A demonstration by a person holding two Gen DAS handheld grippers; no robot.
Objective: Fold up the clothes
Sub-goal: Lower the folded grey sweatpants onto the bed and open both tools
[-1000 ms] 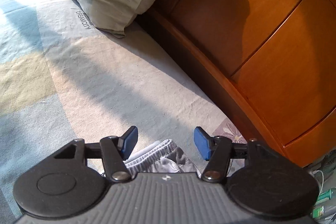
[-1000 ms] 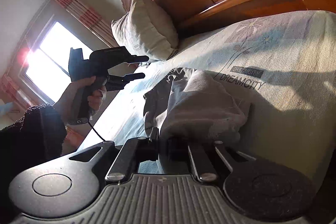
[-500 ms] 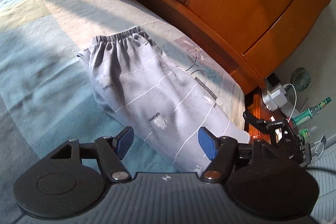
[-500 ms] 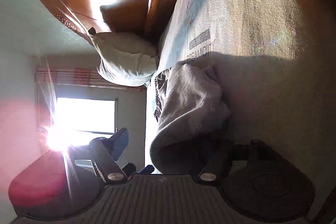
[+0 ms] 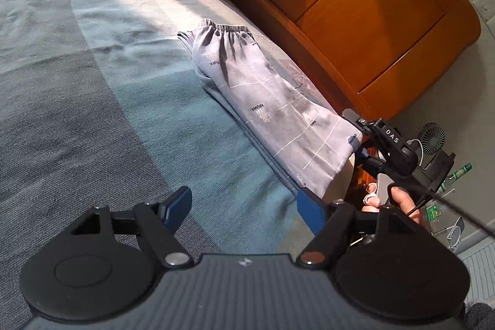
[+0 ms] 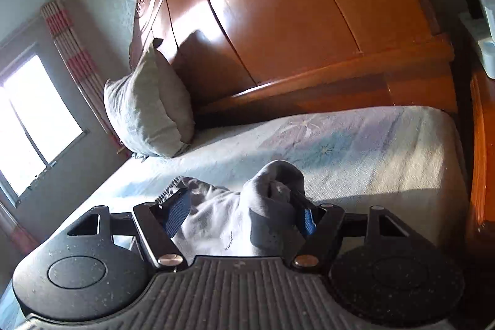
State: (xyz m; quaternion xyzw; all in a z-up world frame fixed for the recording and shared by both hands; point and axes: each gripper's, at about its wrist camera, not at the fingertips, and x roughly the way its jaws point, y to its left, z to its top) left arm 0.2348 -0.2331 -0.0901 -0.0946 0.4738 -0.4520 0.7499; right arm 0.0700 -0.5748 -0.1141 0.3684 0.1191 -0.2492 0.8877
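Bed: patterned cover, wooden headboard behind.
Trousers: I see them lying lengthwise along the bed's right edge, waistband toward the headboard.
Left gripper: spread, empty, over the cover.
Right gripper: spread around the trousers' cuff end.

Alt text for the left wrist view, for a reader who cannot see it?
Grey trousers lie lengthwise on a bed beside a wooden headboard. The right gripper is at their hem; the open left gripper hovers in front.
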